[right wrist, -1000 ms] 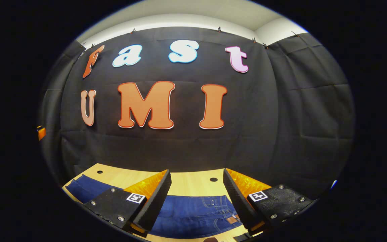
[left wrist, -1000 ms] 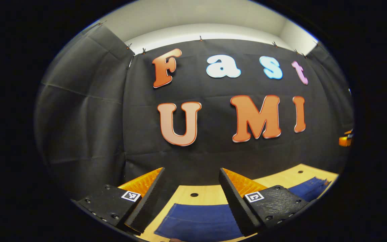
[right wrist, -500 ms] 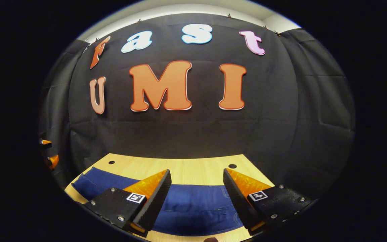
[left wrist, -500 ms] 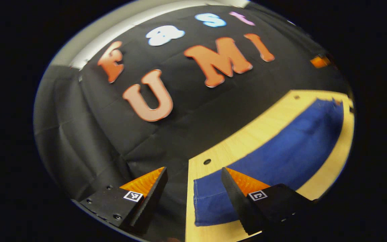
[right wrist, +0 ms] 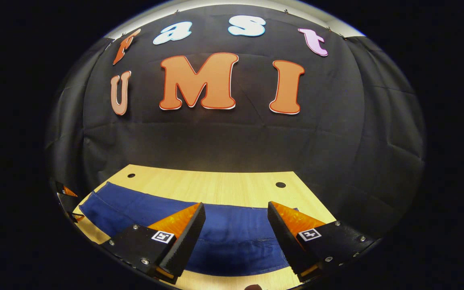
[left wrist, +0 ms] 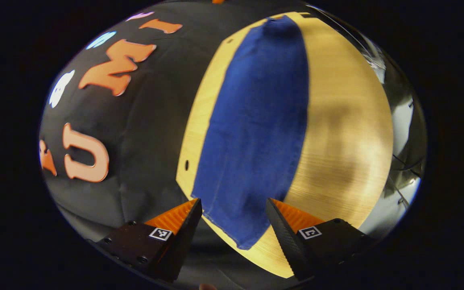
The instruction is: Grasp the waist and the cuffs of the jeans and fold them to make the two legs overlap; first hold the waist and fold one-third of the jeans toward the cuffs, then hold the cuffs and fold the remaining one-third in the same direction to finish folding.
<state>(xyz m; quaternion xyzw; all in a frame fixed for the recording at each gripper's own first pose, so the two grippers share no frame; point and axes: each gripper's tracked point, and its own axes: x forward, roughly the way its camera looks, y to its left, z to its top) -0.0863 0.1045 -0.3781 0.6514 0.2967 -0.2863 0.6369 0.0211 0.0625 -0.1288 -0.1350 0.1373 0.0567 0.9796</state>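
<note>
On the table (right wrist: 216, 187) the jeans (right wrist: 232, 237) lie flat in one long blue strip. They look like one leg wide, so I think the two legs are already lying one on top of the other. Lying flat and stretched out like this makes them easy to fold in thirds.

In the left gripper view, the jeans (left wrist: 256, 133) run from near the left gripper (left wrist: 234, 207) to the far end of the table (left wrist: 344, 121). One narrow end of the jeans sits between its two fingers, close to the table's near edge. I think this gripper is lined up there so it can take hold of that end. I cannot tell if that end is the waist or the cuffs.

The left gripper's fingers are spread wide apart. They hold nothing, and I cannot tell if they touch the cloth.

In the right gripper view, the right gripper (right wrist: 236, 209) hangs over the middle part of the jeans, looking toward the far wall. Its fingers are spread wide apart too. Nothing is held between them, and they look to be above the cloth.

The folding in thirds does not look started yet.
</note>
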